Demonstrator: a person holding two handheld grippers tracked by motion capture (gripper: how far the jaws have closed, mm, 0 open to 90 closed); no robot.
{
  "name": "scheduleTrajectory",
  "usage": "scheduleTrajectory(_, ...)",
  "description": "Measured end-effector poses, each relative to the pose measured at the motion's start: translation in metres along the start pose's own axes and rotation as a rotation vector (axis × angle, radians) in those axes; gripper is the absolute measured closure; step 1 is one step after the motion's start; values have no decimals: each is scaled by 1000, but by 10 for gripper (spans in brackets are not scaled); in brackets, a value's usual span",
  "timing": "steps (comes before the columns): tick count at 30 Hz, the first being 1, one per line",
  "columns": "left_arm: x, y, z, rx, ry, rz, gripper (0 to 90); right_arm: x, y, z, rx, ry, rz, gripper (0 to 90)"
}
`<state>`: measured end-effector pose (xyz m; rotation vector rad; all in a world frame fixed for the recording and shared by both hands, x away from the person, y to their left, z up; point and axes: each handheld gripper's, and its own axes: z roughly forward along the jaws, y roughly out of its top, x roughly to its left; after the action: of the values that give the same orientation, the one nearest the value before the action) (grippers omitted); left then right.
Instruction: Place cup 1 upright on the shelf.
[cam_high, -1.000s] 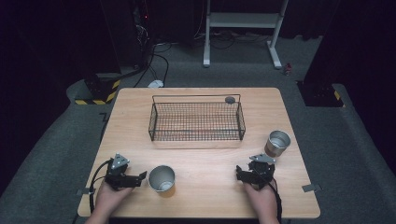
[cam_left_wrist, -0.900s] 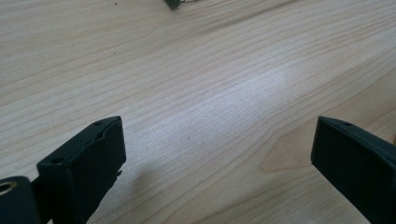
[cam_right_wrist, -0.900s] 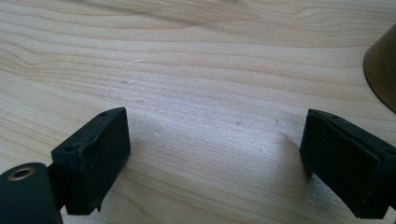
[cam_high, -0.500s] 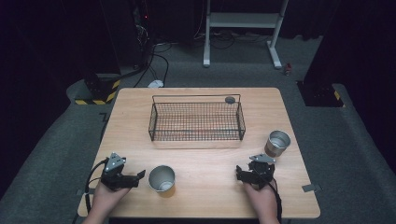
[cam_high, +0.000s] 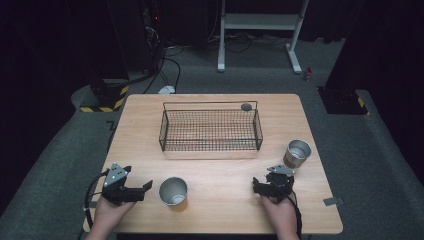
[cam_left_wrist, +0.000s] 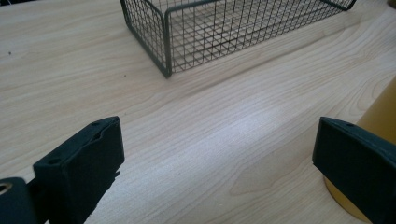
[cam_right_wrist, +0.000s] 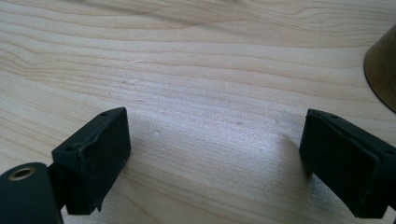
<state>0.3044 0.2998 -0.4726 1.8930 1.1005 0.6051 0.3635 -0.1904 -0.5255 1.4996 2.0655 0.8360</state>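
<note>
Left tongs (cam_high: 145, 187): released, jaws spread wide, resting low at the near left of the surface (cam_high: 220, 210), held by the left hand (cam_high: 107, 212)
Near cup (cam_high: 173, 191): metal, upright, open mouth up, just beside the left tongs' tips, not gripped; in the left gripper view its side sits behind the right-hand jaw
Right tongs (cam_high: 256, 186): released, jaws wide apart over bare wood, in the right hand (cam_high: 280, 212)
Far cup (cam_high: 297, 153): metal, upright, near the right tongs, apart from them
Wire basket (cam_high: 210, 130): black, mid-surface, beyond both cups
</note>
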Motion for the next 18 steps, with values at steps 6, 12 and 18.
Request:
scheduleTrajectory(6, 1, 2, -6, -26, -9, -9, 22, 0, 0, 0, 0, 0, 0, 88)
scheduleTrajectory(12, -2, 6, -15, -61, -9, 4, 20, 0, 0, 0, 0, 0, 0, 87)
scheduleTrajectory(18, -10, 12, -22, -104, -28, 18, 19, 0, 0, 0, 0, 0, 0, 88)
